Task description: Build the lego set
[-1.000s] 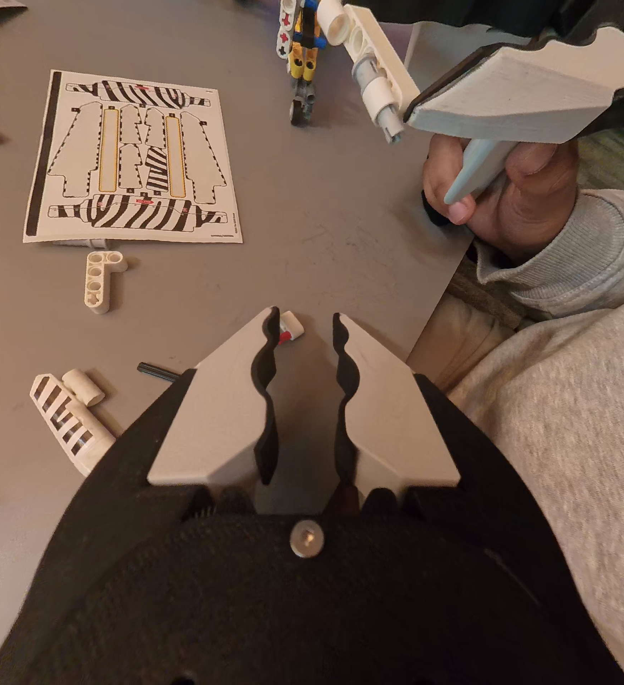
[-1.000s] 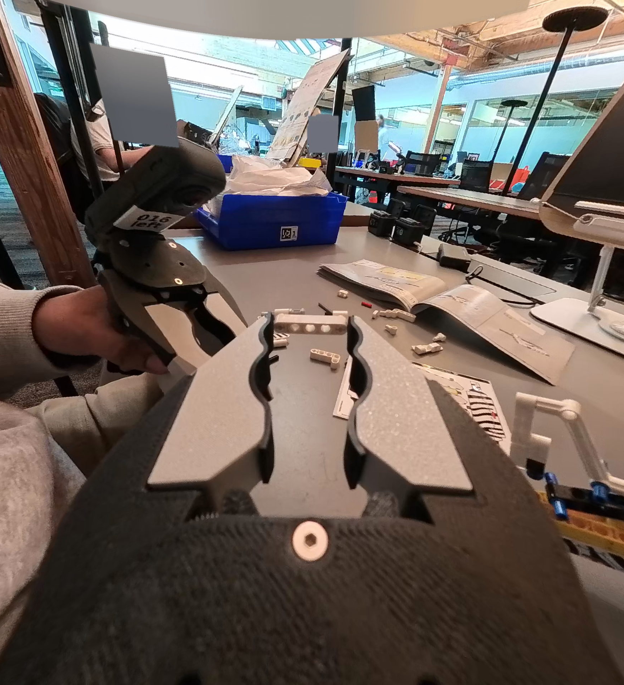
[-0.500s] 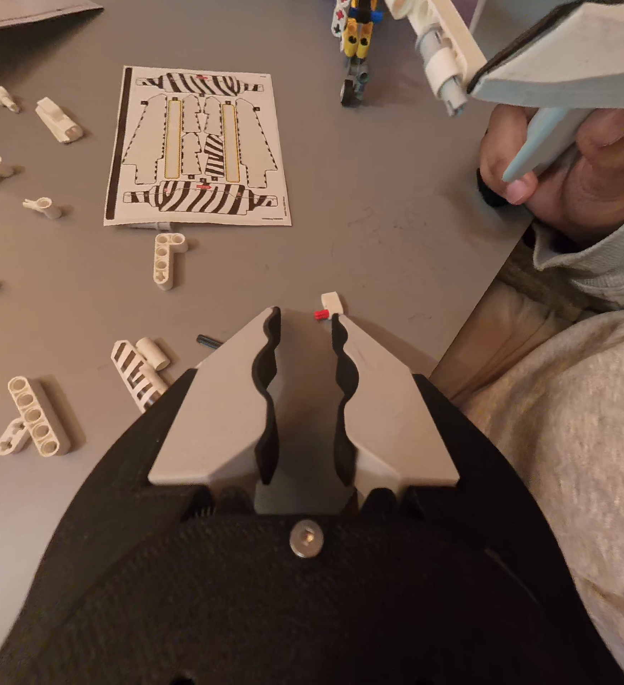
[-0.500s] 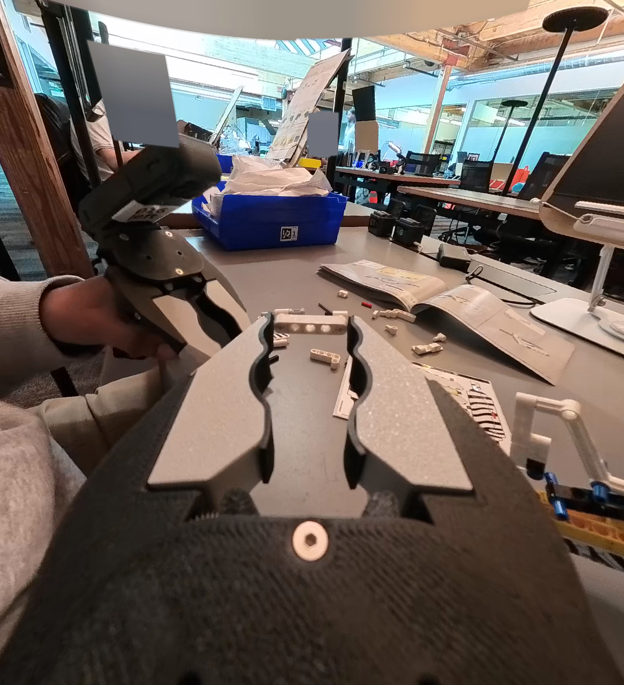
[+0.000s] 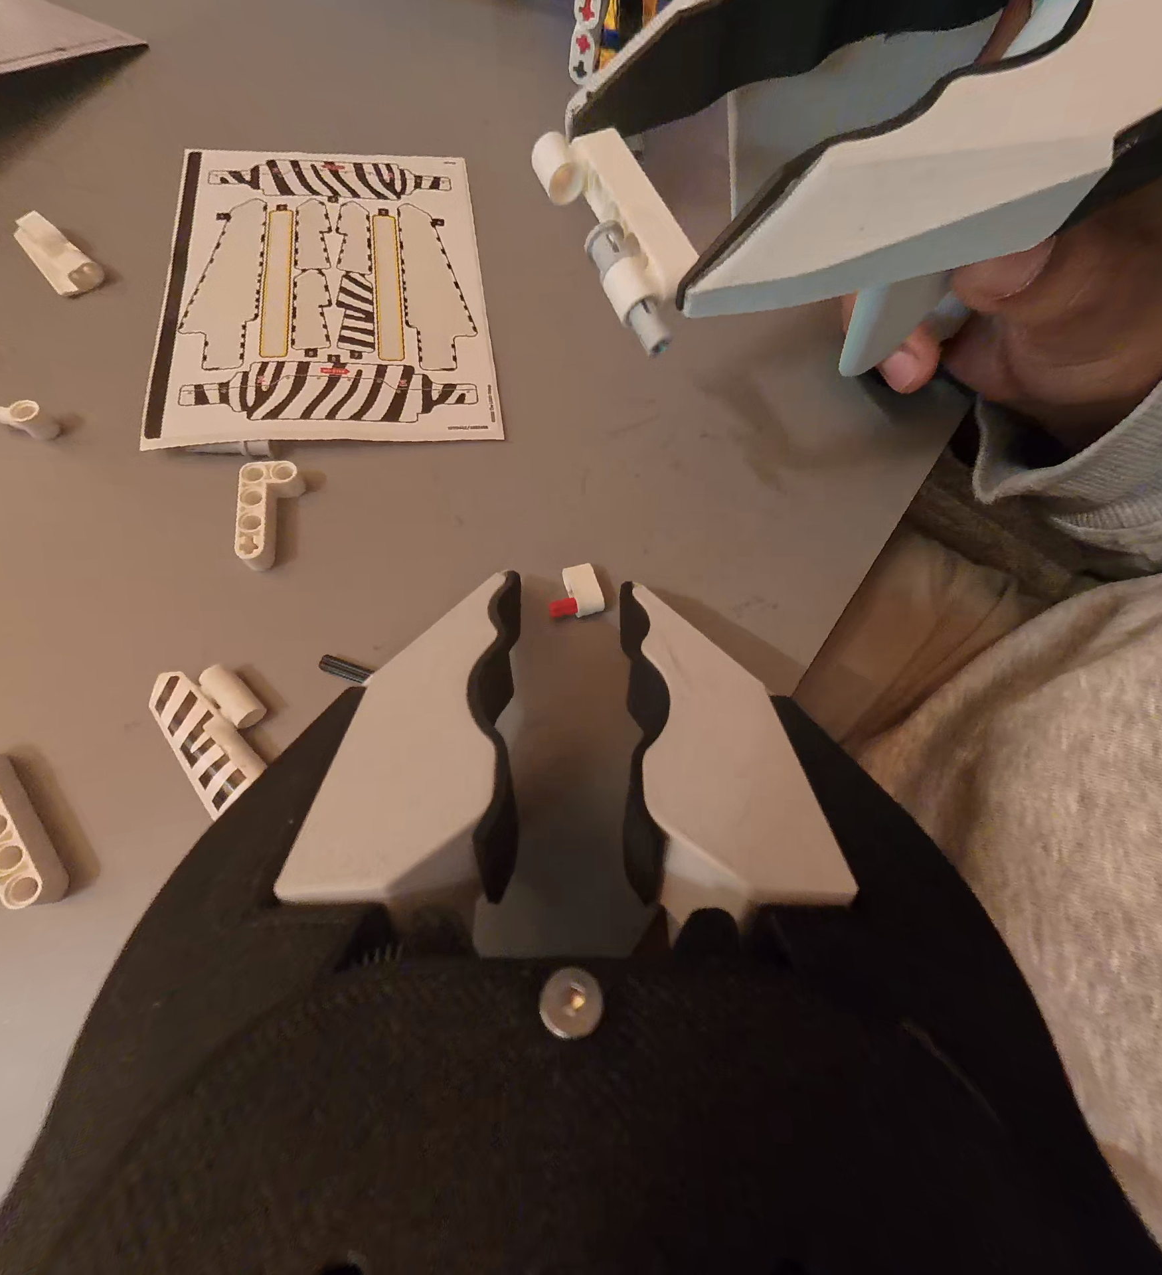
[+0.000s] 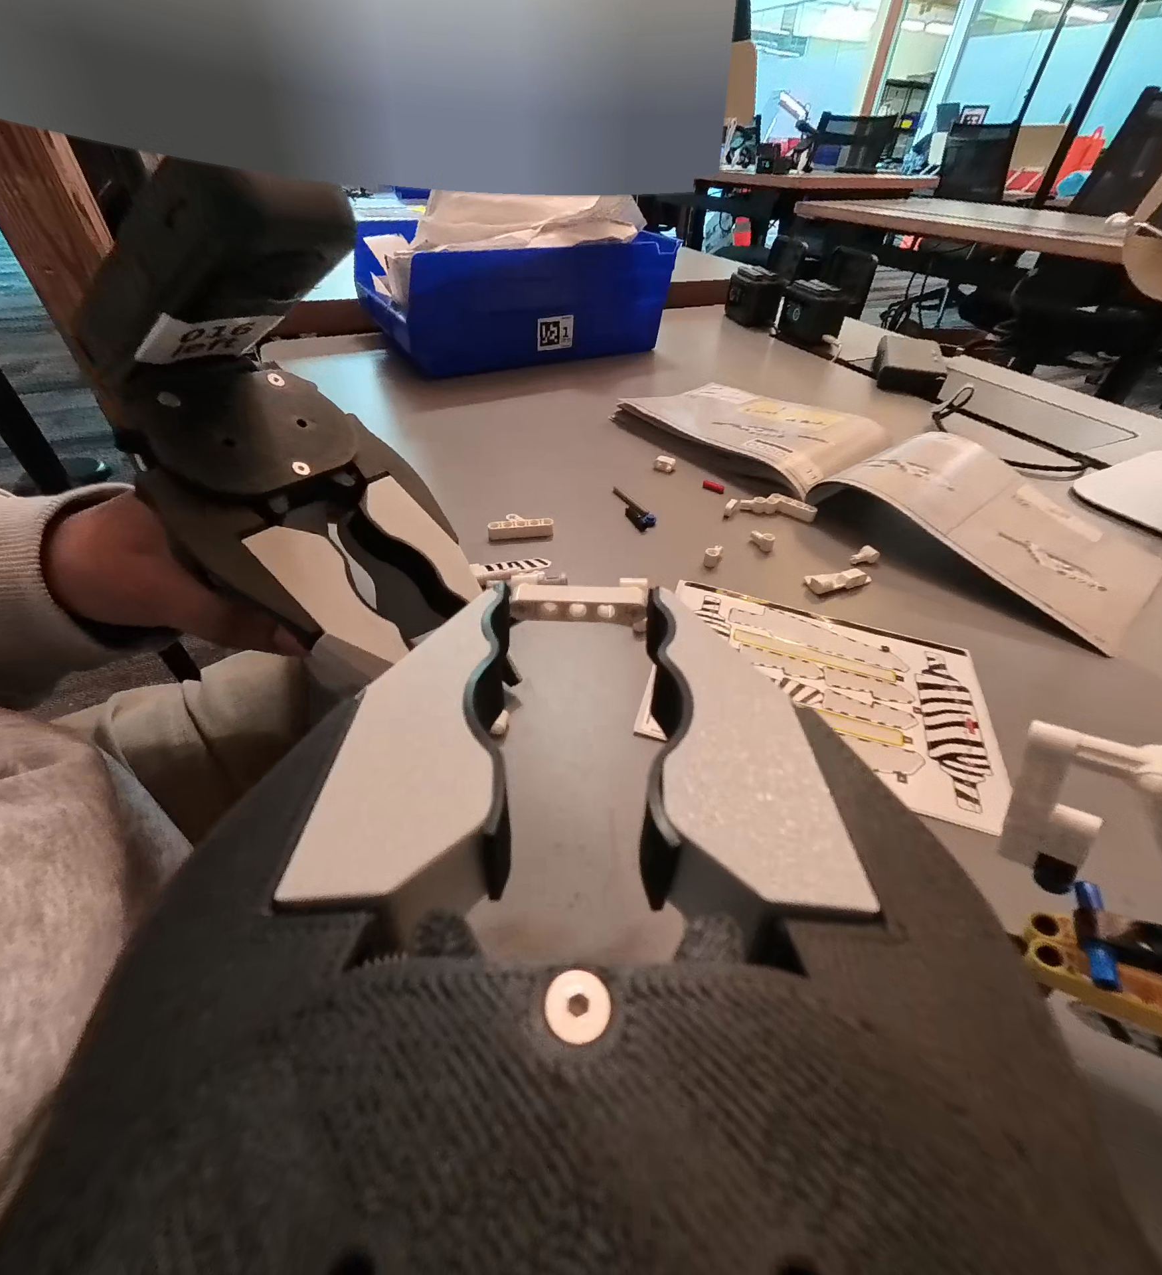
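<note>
A: Why is the right tool [image 6: 578, 614] held up off the grey desk [image 5: 564, 428] like that?

B: It is clamped on the white perforated plastic beam with a grey pin through it [image 6: 575, 599], gripped end to end across the fingertips. Held in the air, the beam's holes and pin stay reachable from the side, which I judge suits adding another part.

A: And the left tool [image 5: 568, 586]?

B: Its fingers stand apart with nothing between them, tilted down at the desk near its front edge. Just beyond the tips lies a small white connector with a red stub [image 5: 579, 590]; my guess is that is the next piece to fetch.

A: How are the hands set?

B: The right hand [image 5: 1020, 345] wraps the trigger handle, sleeve at the desk edge. The left hand [image 6: 150, 586] grips its handle from below, angling the tool steeply downward.

A: The rest of the set?

B: Loose white pieces lie scattered around the zebra-striped sticker sheet [image 5: 323, 297]; the yellow-and-blue partial assembly [image 6: 1116, 966] sits to the right.
</note>
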### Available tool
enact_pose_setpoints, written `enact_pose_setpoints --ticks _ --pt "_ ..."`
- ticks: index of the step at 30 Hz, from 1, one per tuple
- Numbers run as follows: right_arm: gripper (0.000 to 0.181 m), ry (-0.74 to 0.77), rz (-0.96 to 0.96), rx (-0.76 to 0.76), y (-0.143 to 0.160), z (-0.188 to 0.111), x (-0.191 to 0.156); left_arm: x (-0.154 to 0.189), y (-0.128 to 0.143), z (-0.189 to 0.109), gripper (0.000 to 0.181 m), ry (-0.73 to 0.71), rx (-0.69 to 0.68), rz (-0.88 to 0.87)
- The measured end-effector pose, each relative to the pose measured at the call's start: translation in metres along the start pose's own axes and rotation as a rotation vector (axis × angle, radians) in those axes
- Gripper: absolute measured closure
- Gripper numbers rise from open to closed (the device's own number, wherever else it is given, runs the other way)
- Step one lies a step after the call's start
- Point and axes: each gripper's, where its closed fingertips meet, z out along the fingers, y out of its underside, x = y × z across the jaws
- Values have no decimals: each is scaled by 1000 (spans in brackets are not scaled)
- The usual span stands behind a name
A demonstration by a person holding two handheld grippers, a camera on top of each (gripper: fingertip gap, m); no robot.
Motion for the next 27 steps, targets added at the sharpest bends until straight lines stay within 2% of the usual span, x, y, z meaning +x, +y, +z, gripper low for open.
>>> enact_pose_setpoints --ticks 27 --pt "143 7 -12 56 -6 -6 -1 3 0 1 154 -9 -3 18"
